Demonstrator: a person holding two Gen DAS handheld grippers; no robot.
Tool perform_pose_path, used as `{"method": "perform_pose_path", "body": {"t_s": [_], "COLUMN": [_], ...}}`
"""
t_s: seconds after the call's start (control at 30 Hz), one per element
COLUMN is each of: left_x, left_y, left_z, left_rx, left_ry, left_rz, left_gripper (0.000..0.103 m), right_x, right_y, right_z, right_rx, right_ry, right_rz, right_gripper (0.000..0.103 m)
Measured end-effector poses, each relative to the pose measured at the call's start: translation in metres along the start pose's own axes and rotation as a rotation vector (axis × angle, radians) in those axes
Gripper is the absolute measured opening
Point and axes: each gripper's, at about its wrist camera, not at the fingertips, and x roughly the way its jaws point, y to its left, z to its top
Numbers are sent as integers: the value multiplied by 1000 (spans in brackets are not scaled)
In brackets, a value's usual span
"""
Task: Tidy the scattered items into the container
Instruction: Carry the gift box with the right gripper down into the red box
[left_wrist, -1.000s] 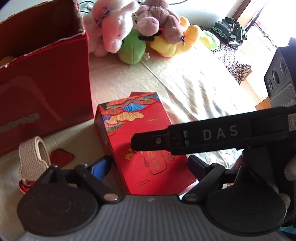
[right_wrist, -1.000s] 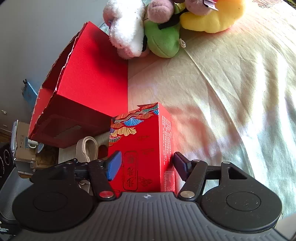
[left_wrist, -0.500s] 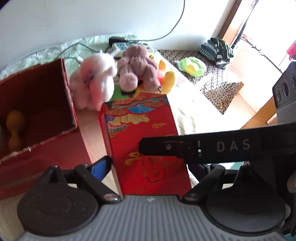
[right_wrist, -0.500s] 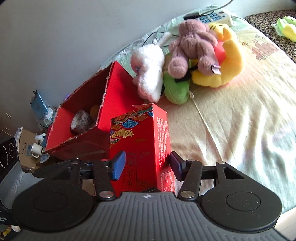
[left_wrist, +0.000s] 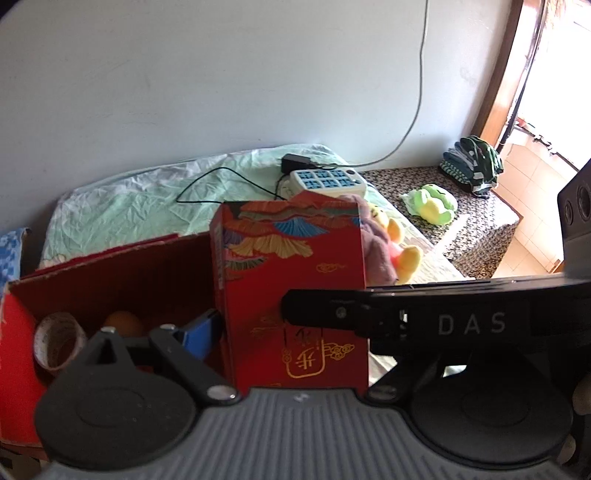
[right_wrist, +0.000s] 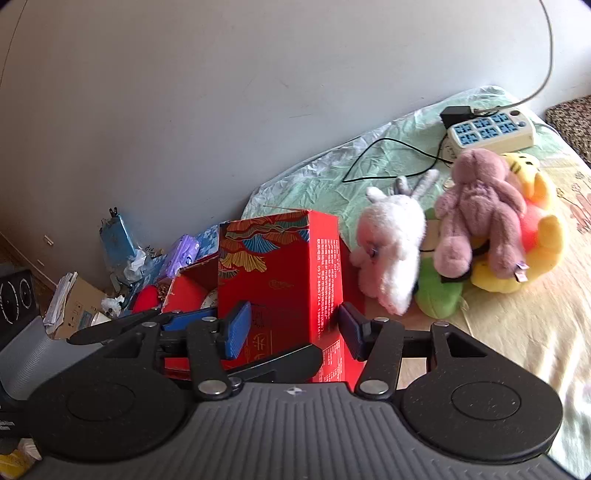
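A tall red gift box with fan patterns (left_wrist: 291, 295) (right_wrist: 273, 280) hangs in the air, gripped from two sides. My left gripper (left_wrist: 291, 343) is shut on it; its blue left pad (left_wrist: 203, 332) presses the box's side, while its right finger is hidden. My right gripper (right_wrist: 291, 325) is shut on the box's narrower sides, and its black finger marked DAS (left_wrist: 406, 321) crosses the box's front. Just left of and behind the box stands the open red container (left_wrist: 110, 273) (right_wrist: 192, 284), holding a tape roll (left_wrist: 55, 343) and an orange object (left_wrist: 122, 323).
A pile of plush toys (right_wrist: 480, 221) with a white one (right_wrist: 391, 251) lies on the bed right of the box. A power strip (left_wrist: 327, 181) and its cables rest near the wall. Clutter (right_wrist: 122, 251) fills the floor at left. Another green plush (left_wrist: 430, 205) sits on a patterned bench.
Both grippers have risen with the red box, lifting it off the bed. The views have tilted upward, and the container's inside has come into sight beside the box.
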Motion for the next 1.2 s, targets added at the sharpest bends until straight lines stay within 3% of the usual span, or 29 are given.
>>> {"method": "perform_pose_path", "body": {"t_s": [0.37, 0.67, 0.83, 1.2], "left_x": [31, 83, 97, 121], "left_y": [76, 110, 116, 138], "left_z": [-6, -16, -14, -16], "left_rx": [-87, -144, -104, -165], "left_ry": [79, 272, 325, 443], "left_rz": [54, -24, -44, -178], "left_gripper": [88, 87, 87, 87], "right_x": [80, 136, 152, 185], "right_y": [33, 28, 37, 48], "right_z": [18, 25, 31, 45], "right_rx": [-46, -98, -160, -260], "right_ry": [109, 317, 396, 584], "right_rz": [2, -114, -172, -324], "right_gripper": [54, 54, 53, 49]}}
